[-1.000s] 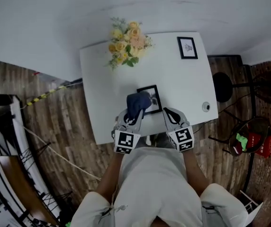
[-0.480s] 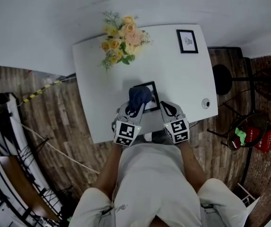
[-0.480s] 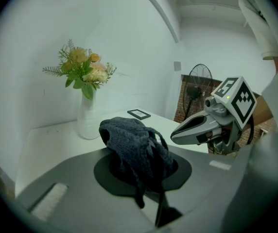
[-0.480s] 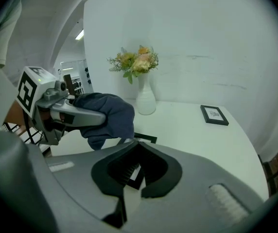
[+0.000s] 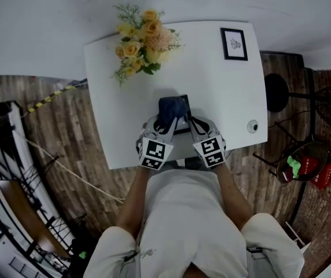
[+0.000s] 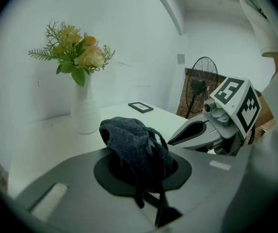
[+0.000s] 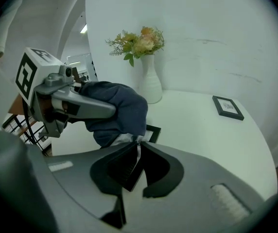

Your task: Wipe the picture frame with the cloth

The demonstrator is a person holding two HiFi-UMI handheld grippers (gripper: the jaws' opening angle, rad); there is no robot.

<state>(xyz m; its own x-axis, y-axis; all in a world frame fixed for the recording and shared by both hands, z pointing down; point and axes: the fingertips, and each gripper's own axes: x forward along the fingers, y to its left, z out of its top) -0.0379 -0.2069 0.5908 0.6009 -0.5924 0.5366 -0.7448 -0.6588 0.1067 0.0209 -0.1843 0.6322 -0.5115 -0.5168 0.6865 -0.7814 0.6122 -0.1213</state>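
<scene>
A dark blue cloth [image 5: 171,110] is bunched up in my left gripper [image 5: 167,126], which is shut on it. In the left gripper view the cloth [image 6: 134,144] bulges out over the jaws and hides their tips. A black picture frame [image 5: 181,130] lies low near the front of the white table [image 5: 113,149], mostly under the cloth. My right gripper [image 5: 188,125] is at the frame's right side. In the right gripper view its jaws [image 7: 138,147] are opening, with a thin edge of the frame [image 7: 153,131] still between them. The cloth [image 7: 117,110] hangs just above that corner.
A white vase of yellow and peach flowers [image 5: 139,39] stands at the table's back left. A second small black frame [image 5: 234,44] lies at the back right. A small round object [image 5: 252,126] sits near the right edge. A fan and a stool [image 5: 275,94] stand on the floor beyond it.
Both grippers have sunk toward the table and drawn closer together. The cloth now covers more of the frame. The right jaws have parted a little.
</scene>
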